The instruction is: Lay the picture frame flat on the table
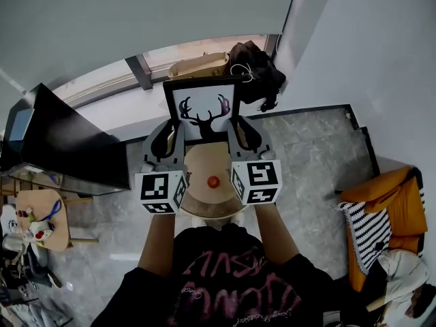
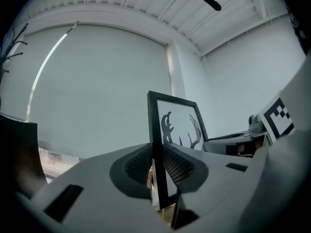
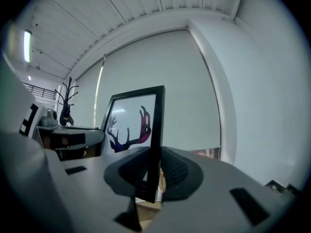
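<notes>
**Between both claws: frame gripped by its two side edges**

At upper centre of the head view, a black rectangular picture frame (image 1: 203, 111) with a white print of a dark antlered deer head stands with its printed face turned toward the camera. It sits at the far side of a round pale wooden surface (image 1: 204, 161). A small red object (image 1: 213, 181) lies near the middle of that surface, apart from the frame. Whether the frame's bottom edge touches the wood cannot be told from any view.

The left claw (image 1: 172, 140) is closed on the frame's left side edge, and the right claw (image 1: 240, 136) is closed on its right side edge. Both grip low on the frame, so most of the print rises above them. The marker cubes of both sit toward the person, at mid-picture, over the near part of the surface.

Seen from the left gripper view, the frame (image 2: 156, 140) runs edge-on straight up out of the left claw (image 2: 156, 168). The ribbed grey pads (image 2: 133, 168) press it from either side, and the antler print shows to the right of the edge.

On the right gripper view the picture is mirrored. The frame (image 3: 154, 130) rises edge-on from the right claw (image 3: 154, 173), clamped between its ribbed pads (image 3: 177, 171), with the print showing to the left. Pale wood shows just beneath the frame between the pads in both gripper views.
</notes>
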Action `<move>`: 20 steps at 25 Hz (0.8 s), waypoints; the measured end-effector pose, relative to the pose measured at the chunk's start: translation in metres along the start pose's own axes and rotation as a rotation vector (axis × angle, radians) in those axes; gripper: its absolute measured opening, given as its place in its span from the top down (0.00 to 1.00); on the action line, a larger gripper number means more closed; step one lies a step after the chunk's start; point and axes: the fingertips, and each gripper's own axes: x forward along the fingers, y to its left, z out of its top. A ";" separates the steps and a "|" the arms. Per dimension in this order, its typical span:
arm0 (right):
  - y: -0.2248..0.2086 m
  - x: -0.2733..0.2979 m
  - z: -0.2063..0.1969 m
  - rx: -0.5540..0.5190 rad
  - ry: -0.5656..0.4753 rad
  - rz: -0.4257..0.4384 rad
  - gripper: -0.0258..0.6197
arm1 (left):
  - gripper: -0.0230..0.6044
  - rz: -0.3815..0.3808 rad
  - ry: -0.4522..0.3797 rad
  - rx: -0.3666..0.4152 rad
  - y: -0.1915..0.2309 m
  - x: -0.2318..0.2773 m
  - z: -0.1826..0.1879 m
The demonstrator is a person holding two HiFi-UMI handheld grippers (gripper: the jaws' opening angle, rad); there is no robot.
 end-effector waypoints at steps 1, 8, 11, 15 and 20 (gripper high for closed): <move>0.000 0.002 -0.003 0.001 0.007 0.002 0.83 | 0.85 0.000 0.006 -0.002 0.001 0.001 -0.003; 0.001 0.006 -0.023 0.015 0.054 0.012 0.83 | 0.85 0.004 0.048 -0.018 0.003 0.001 -0.023; 0.002 0.006 -0.033 0.019 0.073 0.015 0.83 | 0.85 0.005 0.067 -0.025 0.003 -0.001 -0.032; 0.003 0.006 -0.043 0.024 0.095 0.018 0.83 | 0.85 0.005 0.090 -0.034 0.002 -0.002 -0.043; 0.005 0.005 -0.060 0.037 0.131 0.023 0.83 | 0.85 0.006 0.128 -0.044 0.002 -0.005 -0.059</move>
